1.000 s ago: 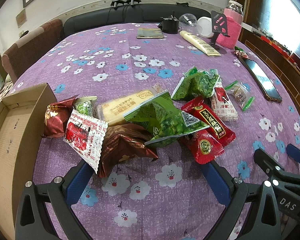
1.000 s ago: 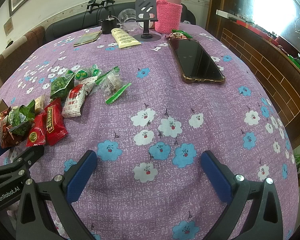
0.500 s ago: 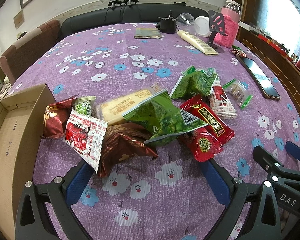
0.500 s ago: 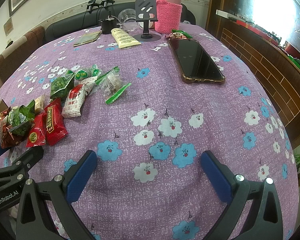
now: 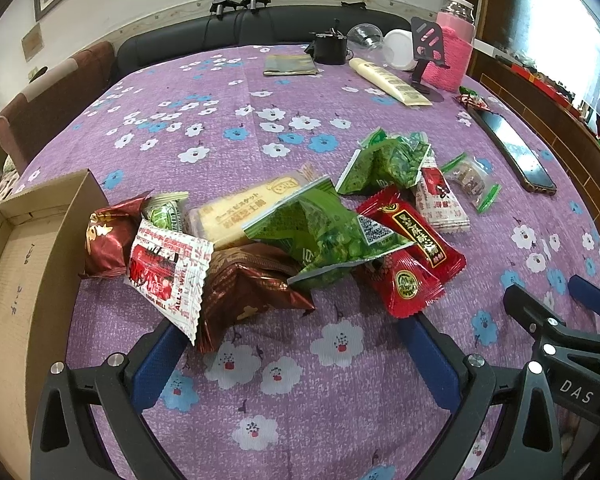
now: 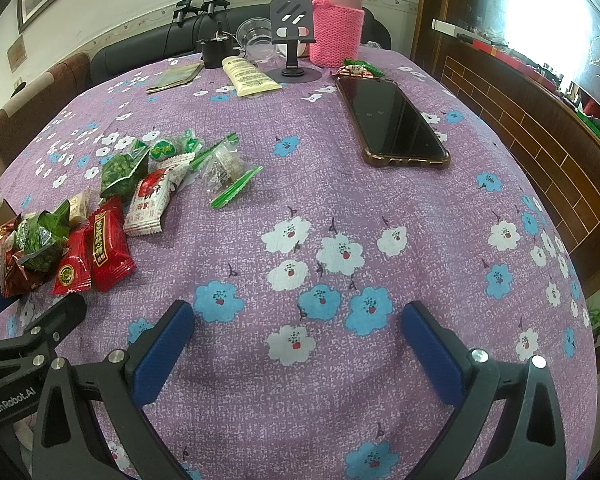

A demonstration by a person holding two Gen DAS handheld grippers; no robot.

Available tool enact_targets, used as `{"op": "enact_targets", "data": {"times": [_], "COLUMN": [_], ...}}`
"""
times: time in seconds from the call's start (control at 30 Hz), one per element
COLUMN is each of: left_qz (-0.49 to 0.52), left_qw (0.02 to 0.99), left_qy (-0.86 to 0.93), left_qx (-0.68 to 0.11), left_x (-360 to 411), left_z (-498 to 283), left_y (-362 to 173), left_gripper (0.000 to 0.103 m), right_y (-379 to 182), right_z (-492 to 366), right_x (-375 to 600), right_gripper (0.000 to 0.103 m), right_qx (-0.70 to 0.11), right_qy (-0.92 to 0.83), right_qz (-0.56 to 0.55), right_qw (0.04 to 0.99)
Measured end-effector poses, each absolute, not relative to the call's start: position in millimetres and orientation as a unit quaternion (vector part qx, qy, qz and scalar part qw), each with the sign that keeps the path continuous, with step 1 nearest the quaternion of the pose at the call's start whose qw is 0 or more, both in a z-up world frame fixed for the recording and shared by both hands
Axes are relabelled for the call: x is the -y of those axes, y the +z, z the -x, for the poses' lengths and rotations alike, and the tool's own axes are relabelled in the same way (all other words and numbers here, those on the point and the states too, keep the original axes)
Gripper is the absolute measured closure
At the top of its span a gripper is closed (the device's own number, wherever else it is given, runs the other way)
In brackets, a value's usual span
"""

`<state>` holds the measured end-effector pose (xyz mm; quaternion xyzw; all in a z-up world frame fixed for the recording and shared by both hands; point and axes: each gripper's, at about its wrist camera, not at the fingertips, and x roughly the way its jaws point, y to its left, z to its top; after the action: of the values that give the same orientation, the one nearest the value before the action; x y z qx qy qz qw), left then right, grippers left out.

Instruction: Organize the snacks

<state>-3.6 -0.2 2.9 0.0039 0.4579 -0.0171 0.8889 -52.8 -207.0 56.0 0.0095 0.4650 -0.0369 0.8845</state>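
Loose heap of foil and plastic snack packets point(image 5: 284, 236) lying on round desk under purple flowered cloth point(image 5: 228, 120), just right of open brown cardboard box point(image 5: 24, 272) at desk's left edge. None yet in box, as far as visible.

Left gripper point(image 5: 292, 344) low over cloth, just short of heap; blue-padded fingers point(image 5: 156, 356) spread wide apart, nothing between them. Right gripper point(image 6: 296, 340) likewise wide apart and empty, over bare cloth well clear of packets.

Handling, judged: packets light, puffed, crinkly and slick; contents likely brittle, so firm squeeze on middle inadvisable. Best hold at flat crimped end seams. White-and-red serrated packet point(image 5: 166, 268) nearest left finger, lower seam overhanging cloth: easiest first take. Dark brown foil packet point(image 5: 244, 292) beneath it, partly pinned by green pea packet point(image 5: 328, 232); lifting it first likely to drag neighbours. Two red packets point(image 5: 412, 256) overlapped at right of heap. Long yellow biscuit pack point(image 5: 240, 216) stiffer, buried at rear. Small clear packet with green ends point(image 6: 226, 172) lying apart from the rest.

Room: box wall upright close beside heap, to be cleared on transfer. Open cloth wide in front of both grippers. Black phone point(image 6: 392, 124) flat toward right; pink knitted-sleeve flask point(image 6: 338, 28), phone stand point(image 6: 294, 40) and cream tube point(image 6: 248, 76) at far rim, well apart from working zone.
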Motion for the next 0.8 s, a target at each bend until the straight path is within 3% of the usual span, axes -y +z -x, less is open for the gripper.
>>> {"op": "enact_targets", "data": {"times": [0.47, 0.8], "left_qz": [-0.015, -0.04], "left_qw": [0.883, 0.929], "left_qy": [-0.037, -0.047], "left_qx": [-0.467, -0.364], "left_x": [0.0, -10.0], "left_z": [13.2, 79.3], "left_y": [6.1, 67.4], "left_gripper": [0.002, 0.003], "right_y": [55.9, 55.9], "right_z": [52.6, 52.7], "right_x": [206.9, 206.8], "right_gripper": [0.0, 0.0], "right_qx": [-0.465, -0.465], "right_qy": [-0.037, -0.037], "right_qz": [-0.01, -0.01], "right_qw": [0.884, 0.884]}}
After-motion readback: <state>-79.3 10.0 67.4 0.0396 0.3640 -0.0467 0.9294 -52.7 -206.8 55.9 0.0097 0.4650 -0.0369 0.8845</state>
